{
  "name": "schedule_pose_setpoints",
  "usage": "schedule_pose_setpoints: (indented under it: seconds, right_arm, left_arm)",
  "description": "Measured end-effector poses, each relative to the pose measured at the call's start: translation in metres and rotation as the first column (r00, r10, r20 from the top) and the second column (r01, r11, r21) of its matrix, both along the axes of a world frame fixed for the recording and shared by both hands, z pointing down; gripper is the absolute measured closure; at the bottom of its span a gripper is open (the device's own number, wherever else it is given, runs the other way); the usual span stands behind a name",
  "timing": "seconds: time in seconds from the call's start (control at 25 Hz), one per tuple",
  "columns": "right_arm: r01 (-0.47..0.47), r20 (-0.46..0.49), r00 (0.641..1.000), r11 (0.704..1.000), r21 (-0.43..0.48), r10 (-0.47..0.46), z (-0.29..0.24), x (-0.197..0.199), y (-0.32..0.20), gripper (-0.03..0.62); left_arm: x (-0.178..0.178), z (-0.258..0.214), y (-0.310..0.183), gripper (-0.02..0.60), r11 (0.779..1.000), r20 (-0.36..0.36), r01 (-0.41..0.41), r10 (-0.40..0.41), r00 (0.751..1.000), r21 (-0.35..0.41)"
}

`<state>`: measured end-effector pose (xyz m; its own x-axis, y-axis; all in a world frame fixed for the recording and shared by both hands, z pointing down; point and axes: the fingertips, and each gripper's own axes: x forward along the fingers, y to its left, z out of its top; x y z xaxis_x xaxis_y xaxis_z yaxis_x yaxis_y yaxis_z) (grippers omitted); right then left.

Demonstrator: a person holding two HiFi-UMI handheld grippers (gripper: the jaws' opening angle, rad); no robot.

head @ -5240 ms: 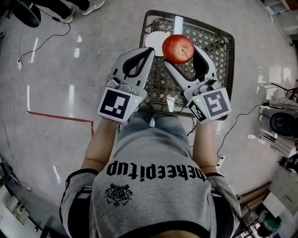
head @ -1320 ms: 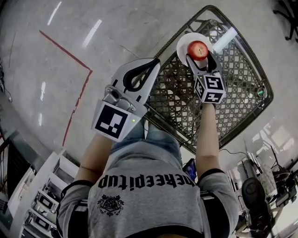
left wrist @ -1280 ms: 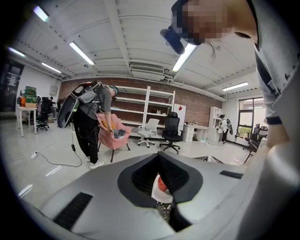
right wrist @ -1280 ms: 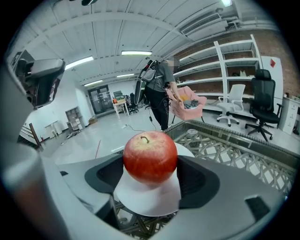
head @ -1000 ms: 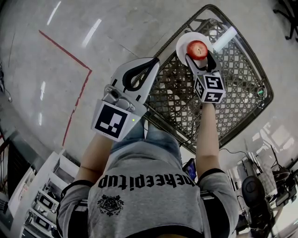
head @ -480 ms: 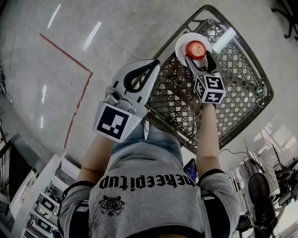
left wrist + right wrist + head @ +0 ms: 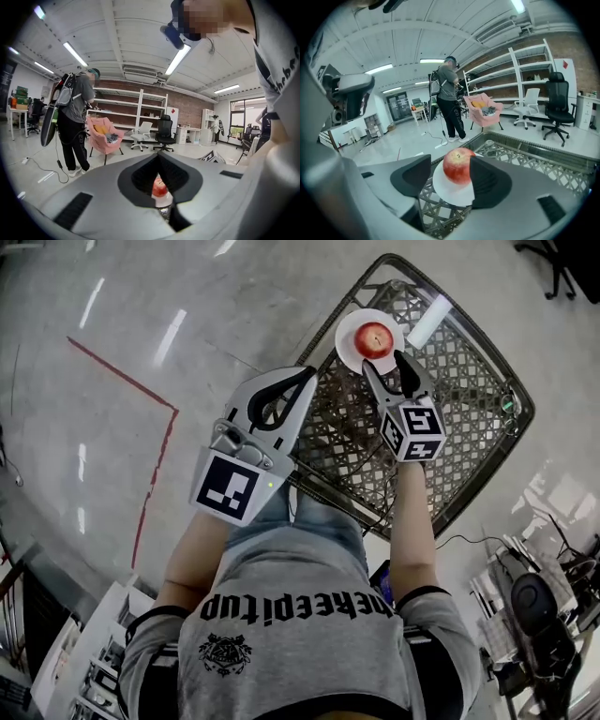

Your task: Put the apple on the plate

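Where the red line [image 7: 122,374] crosses the floor [image 7: 84,456] on your far left, you have wide open room. Your left tongs [image 7: 311,373] hang over the left edge of the table [image 7: 459,399], tips together, holding nothing. Just right of them the apple [image 7: 374,337] sits on the plate [image 7: 349,351], which lies close to the table's far left rim. Your right tongs [image 7: 387,367] hover at the plate's near edge, jaws closing with nothing gripped between them. The apple stands free just beyond their tips. Rightward, bare lattice runs to the rim.
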<state>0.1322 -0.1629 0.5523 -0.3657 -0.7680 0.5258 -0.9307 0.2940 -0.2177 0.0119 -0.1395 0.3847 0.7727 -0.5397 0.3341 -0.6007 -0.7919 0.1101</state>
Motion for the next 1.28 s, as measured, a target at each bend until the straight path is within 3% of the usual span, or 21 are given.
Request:
schedule_pose_setpoints:
  seconds: [0.24,0.52,1.28]
  right_arm:
    - [-0.026,0.033,0.999,0.996,0.09,0.023,-0.048,-0.005,0.013,0.507]
    - [-0.075,0.042,0.997,0.979,0.19,0.068,-0.11,-0.007,0.026,0.598]
    - [-0.152,0.053,0.988,0.908,0.39,0.142,-0.24,-0.035,0.095,0.6]
  left_arm:
    - [0.002,-0.012,0.004,0.555,0.998,-0.022,-0.06,0.06,0.998,0.017]
    - [0.007,-0.034,0.005,0.555,0.989,-0.054,-0.139,0.142,0.988,0.052]
    - [0.038,-0.076,0.049,0.555,0.928,-0.129,-0.354,0.367,0.921,0.115]
